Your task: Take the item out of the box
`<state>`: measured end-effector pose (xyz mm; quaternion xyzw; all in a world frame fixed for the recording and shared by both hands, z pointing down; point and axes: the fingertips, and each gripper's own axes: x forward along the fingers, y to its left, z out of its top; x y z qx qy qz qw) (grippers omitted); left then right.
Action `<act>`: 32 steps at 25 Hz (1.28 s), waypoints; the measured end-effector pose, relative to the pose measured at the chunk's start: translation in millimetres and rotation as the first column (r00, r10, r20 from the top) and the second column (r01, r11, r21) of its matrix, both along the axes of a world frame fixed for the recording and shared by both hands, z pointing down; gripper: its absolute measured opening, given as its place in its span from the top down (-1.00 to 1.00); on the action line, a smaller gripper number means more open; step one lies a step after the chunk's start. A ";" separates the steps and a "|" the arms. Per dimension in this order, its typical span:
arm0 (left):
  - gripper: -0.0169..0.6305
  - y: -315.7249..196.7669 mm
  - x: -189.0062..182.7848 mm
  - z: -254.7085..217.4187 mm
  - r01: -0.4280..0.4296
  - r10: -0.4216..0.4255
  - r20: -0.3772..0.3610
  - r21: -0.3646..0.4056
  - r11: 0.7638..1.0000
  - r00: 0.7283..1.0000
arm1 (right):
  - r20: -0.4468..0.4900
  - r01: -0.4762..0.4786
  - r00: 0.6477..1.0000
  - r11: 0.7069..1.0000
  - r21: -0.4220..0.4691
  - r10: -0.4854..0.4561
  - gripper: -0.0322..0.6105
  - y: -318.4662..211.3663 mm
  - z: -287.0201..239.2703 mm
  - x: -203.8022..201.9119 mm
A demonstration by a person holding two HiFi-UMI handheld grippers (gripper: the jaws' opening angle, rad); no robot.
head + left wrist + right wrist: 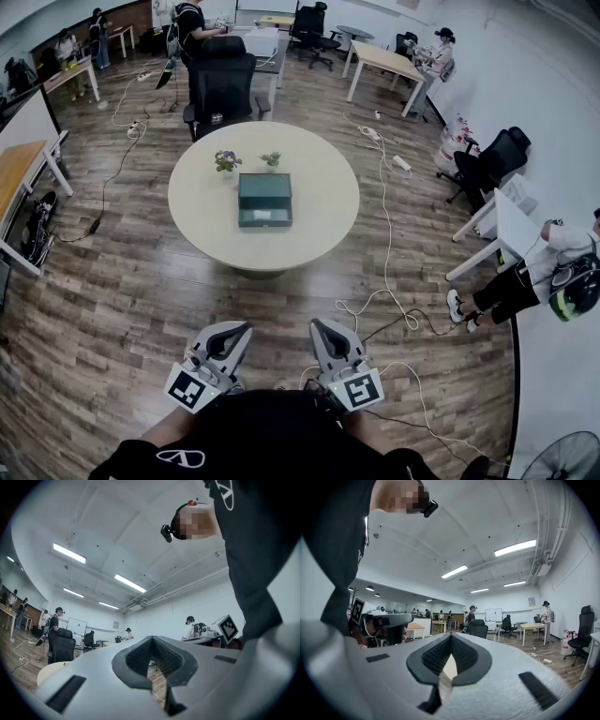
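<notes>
A dark green box (pixel 264 200) stands shut near the middle of a round beige table (pixel 319 225), well ahead of me across the floor. No item shows from it. My left gripper (pixel 244 328) and right gripper (pixel 317 325) are held low in front of my body, side by side and far short of the table. Both point forward with their jaws together and nothing between them. In the left gripper view the fingertips (pixel 146 641) meet, and in the right gripper view the fingertips (pixel 446 638) meet too. Each gripper view looks out over the room and up at the ceiling.
Two small potted plants (pixel 226 160) (pixel 271 159) stand just behind the box. A black office chair (pixel 222 86) sits past the table. White cables (pixel 387 234) trail over the wood floor on the right. White desks (pixel 506 225) and a seated person (pixel 539 277) are at the right.
</notes>
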<state>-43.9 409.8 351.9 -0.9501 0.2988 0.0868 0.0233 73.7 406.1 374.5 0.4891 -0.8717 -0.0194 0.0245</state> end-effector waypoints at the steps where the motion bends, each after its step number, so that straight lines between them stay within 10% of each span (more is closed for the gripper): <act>1: 0.93 -1.0 0.9 0.0 -0.001 0.001 0.003 -0.001 1.000 1.000 | 0.004 0.000 1.000 1.000 0.001 0.000 0.90 -1.7 -0.8 0.2; 32: 0.93 -13.5 51.4 30.6 0.076 -0.071 0.072 -0.069 0.995 0.995 | 0.155 0.131 0.979 0.991 0.030 -0.135 0.89 -26.7 18.0 55.4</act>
